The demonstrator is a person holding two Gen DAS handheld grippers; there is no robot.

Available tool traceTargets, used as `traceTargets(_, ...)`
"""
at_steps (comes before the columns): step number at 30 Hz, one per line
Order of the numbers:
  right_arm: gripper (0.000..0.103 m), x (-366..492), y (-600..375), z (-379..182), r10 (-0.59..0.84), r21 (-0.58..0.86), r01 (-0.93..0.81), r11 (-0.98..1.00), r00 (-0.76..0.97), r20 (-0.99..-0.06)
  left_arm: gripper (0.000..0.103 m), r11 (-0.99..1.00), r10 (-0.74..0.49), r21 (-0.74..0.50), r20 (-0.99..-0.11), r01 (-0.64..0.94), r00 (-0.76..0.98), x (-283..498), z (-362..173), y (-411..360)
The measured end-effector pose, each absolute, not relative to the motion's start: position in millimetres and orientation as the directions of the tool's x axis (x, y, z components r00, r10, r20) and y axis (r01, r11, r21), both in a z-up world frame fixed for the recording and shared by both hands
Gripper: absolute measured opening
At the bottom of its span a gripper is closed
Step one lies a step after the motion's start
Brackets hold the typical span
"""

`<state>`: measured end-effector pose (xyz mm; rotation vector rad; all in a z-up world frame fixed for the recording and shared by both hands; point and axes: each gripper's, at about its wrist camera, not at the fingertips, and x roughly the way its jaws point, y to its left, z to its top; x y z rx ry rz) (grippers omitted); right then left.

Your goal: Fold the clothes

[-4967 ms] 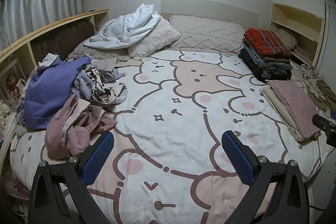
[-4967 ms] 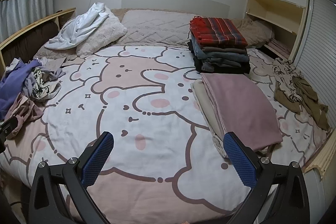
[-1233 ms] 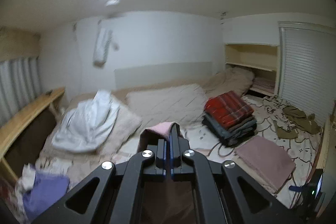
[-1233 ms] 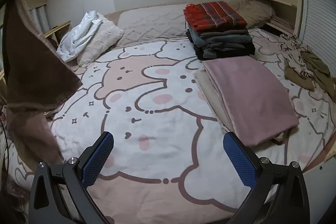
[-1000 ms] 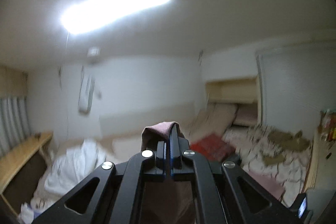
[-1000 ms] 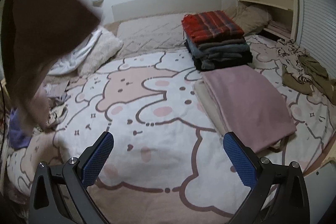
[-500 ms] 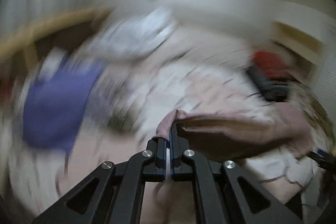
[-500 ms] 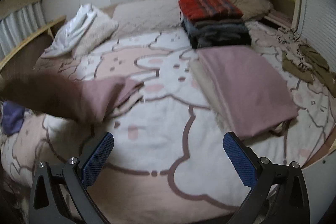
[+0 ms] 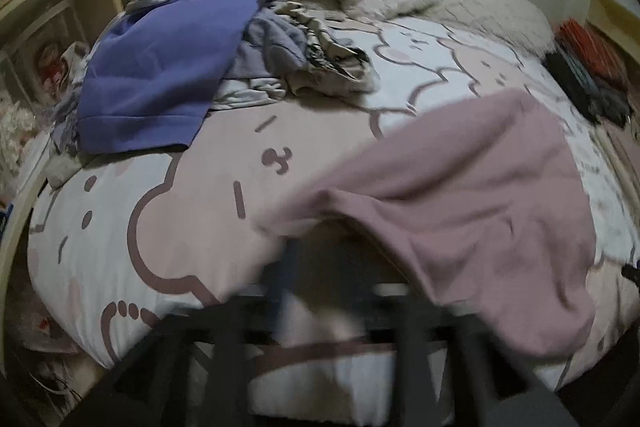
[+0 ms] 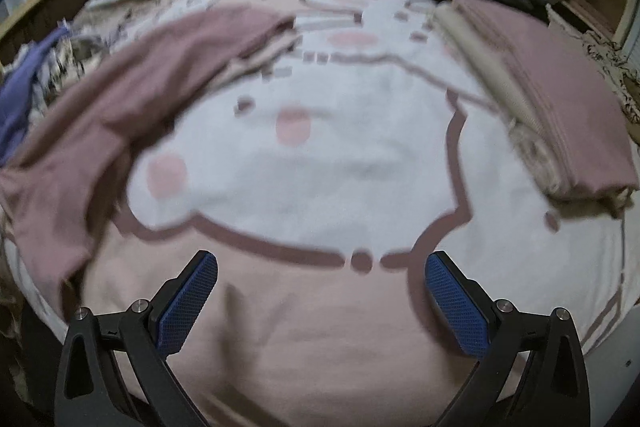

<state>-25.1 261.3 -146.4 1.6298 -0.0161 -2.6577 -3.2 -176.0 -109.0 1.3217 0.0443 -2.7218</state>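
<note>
On the left wrist view, a mauve garment lies rumpled across the bear-print bedspread, its near edge draped just ahead of the left gripper, which is blurred; finger state cannot be told. On the right wrist view, the same garment lies left of the right gripper, whose 2 fingers stand spread, empty, above bare bedspread; folded stacks occupy the right edge.

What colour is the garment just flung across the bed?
Dusty mauve-pink, plain. The garment shows best in the left wrist view.
</note>
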Motion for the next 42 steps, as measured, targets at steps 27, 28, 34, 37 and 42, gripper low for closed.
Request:
traceTargets(27,0.103,-24,262,-162,-0.037,0.046,-0.01,-0.999,-0.444,-0.895,0.006,-0.929,0.123,0.116,-0.8,-0.352,-0.587,4,-114,-9)
traceTargets(28,0.103,-25,262,-160,-0.04,0.053,-0.016,-0.998,-0.447,-0.893,0.006,-0.949,0.105,0.103,-0.786,-0.298,-0.609,1,-105,-24)
traceTargets(34,0.089,-64,254,-125,-0.108,0.106,0.038,-0.994,-0.564,-0.819,0.003,-0.997,-0.036,0.069,-0.749,-0.024,-0.661,1,-79,-111)
traceTargets(37,0.089,-83,250,-107,-0.143,0.129,0.067,-0.989,-0.616,-0.774,0.002,-0.997,-0.081,0.062,-0.753,0.053,-0.653,7,-81,-137)
traceTargets(42,0.065,-123,238,-96,-0.24,0.201,0.135,-0.97,-0.642,-0.728,0.003,-0.995,-0.099,0.061,-0.762,0.082,-0.64,13,-91,-144)
